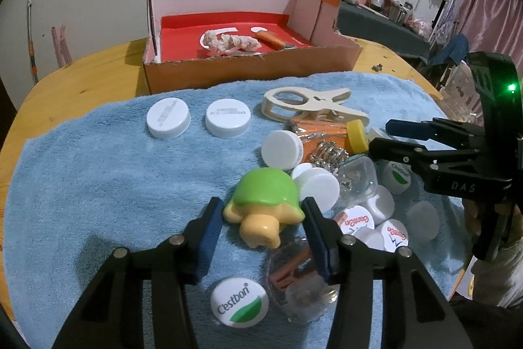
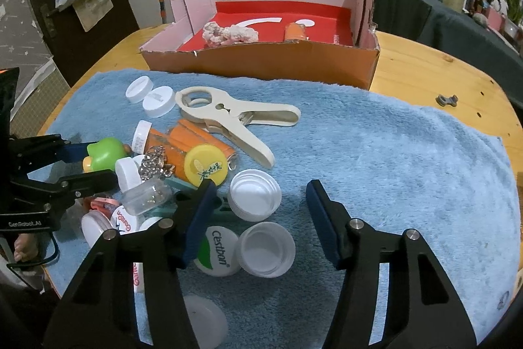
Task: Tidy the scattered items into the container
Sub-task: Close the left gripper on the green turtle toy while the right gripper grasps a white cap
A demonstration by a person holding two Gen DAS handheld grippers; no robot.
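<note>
A green-shelled toy turtle lies on the blue towel, and my left gripper is shut on it, one blue pad against each side. In the right wrist view the left gripper holds the turtle at the far left. My right gripper stands open around an upturned white cap, with gaps on both sides. It enters the left wrist view as the right gripper over the pile. The cardboard box sits behind the towel, holding a pale crumpled lump and an orange item.
Several bottle caps, a yellow cap, a cream clamp, orange packets, a metal chain and a clear jar crowd the towel's left half. Two white caps lie apart. A small grey piece rests on the wooden table.
</note>
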